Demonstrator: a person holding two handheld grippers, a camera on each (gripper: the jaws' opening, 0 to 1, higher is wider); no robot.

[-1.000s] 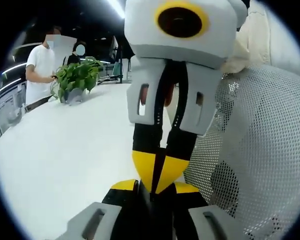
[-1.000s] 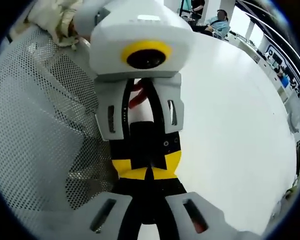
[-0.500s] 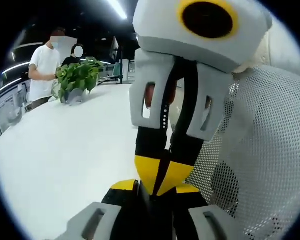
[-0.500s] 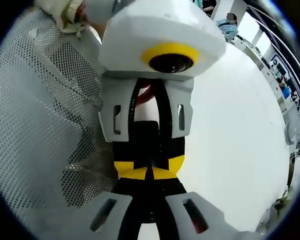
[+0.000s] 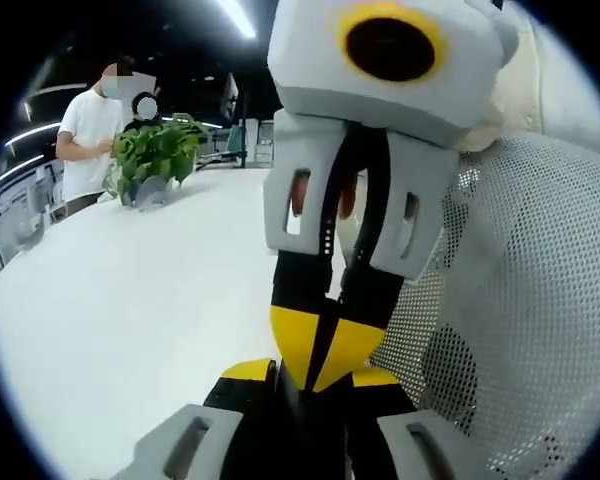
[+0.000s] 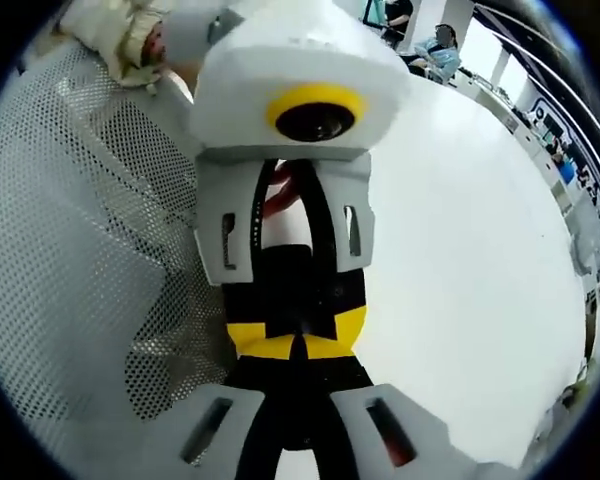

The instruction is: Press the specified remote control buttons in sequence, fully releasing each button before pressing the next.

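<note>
My two grippers face each other tip to tip over a white table (image 5: 130, 320). In the left gripper view my left gripper (image 5: 302, 392) rises from the bottom with its black and yellow jaws shut, nothing between them. The right gripper (image 5: 318, 350) comes down from above, also shut, its yellow tips meeting mine. The right gripper view mirrors this: my right gripper (image 6: 298, 395) is shut at the bottom, and the left gripper (image 6: 296, 338) points at it from above, shut. A hand in a cream glove (image 6: 115, 30) holds the left gripper.
A white mesh chair back (image 5: 520, 300) stands close beside the grippers, also seen as mesh (image 6: 70, 250). A potted green plant (image 5: 155, 155) sits at the table's far edge, with a person in a white shirt (image 5: 85, 130) behind it. Another person (image 6: 435, 45) sits at the far end.
The facing gripper in each view drew closer half a second ago and has backed off slightly. Both stay shut and tip to tip.
</note>
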